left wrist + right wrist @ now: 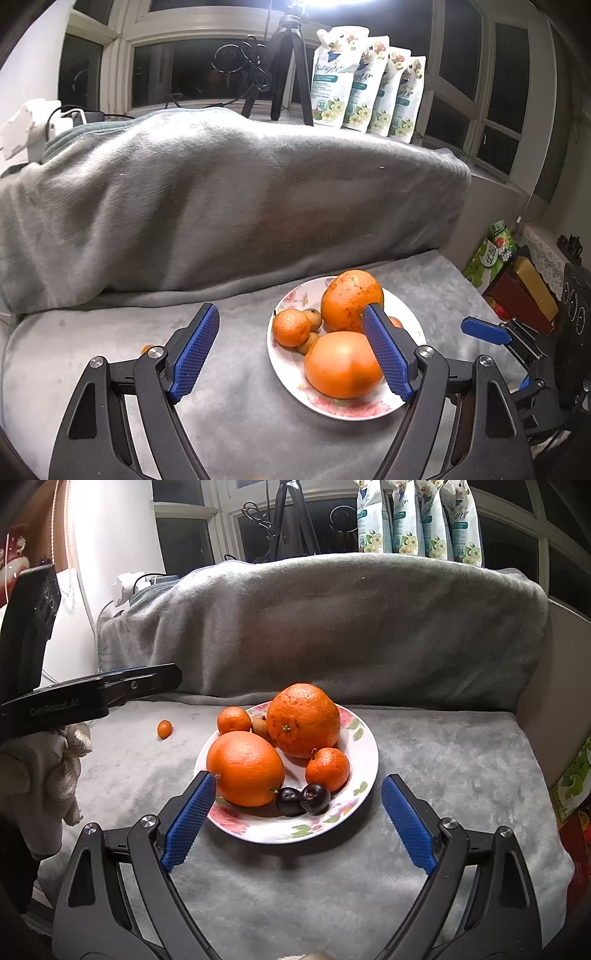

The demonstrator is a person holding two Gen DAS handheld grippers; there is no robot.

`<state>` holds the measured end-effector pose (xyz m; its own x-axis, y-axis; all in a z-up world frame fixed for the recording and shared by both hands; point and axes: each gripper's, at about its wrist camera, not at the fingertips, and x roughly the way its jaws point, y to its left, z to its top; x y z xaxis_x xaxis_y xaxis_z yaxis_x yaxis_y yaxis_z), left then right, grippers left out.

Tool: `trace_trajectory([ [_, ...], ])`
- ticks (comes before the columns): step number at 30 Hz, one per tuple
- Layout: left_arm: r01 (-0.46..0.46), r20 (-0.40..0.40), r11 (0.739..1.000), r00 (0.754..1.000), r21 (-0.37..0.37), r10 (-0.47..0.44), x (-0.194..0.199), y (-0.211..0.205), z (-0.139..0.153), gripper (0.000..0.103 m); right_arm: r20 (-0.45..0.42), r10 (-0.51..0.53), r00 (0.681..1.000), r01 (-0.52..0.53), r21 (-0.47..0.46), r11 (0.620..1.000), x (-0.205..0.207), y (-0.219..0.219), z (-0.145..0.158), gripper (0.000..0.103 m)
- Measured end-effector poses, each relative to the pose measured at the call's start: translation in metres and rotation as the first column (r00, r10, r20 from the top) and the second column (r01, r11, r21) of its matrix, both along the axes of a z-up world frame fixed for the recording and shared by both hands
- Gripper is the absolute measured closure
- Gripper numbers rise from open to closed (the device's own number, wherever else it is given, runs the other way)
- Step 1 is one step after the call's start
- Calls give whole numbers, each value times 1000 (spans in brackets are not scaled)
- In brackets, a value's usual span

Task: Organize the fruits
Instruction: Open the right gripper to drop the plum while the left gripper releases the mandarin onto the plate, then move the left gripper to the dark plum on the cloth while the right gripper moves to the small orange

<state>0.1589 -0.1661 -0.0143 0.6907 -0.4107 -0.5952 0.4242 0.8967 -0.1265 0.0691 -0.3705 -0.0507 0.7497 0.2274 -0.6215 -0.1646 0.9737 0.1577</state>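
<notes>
A floral white plate (pixel 364 746) sits on the grey blanket and holds two large oranges (pixel 245 768) (pixel 303 720), two mandarins (pixel 327 769) (pixel 233 720), two dark plums (pixel 303 798) and small brown fruits (pixel 260 726). A small kumquat (pixel 164 729) lies on the blanket left of the plate. My right gripper (pixel 297 823) is open and empty just in front of the plate. My left gripper (pixel 290 354) is open and empty, left of the plate (pixel 284 362), with its right finger over the oranges (pixel 341 363). The kumquat (pixel 147 348) peeks out behind its left finger.
A blanket-covered backrest (pixel 332 627) rises behind the plate. Pouches (pixel 365 92) and a tripod (pixel 284 62) stand on the windowsill. Boxes (pixel 524 291) sit at the right edge. My right gripper's blue finger (pixel 485 330) shows in the left wrist view.
</notes>
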Motion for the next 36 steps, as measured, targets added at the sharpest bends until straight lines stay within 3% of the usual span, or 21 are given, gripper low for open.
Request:
trace_trajectory([
  [21,-52,33,998,998,-39,54,-32,44,13,23,17,20,1000,-20,1,1000,-9,23,16,10],
  [36,-175,-38,984,984,-37,174,-79,117,-20,23,24,121,992,-122,19,992,-2,63,24,10],
])
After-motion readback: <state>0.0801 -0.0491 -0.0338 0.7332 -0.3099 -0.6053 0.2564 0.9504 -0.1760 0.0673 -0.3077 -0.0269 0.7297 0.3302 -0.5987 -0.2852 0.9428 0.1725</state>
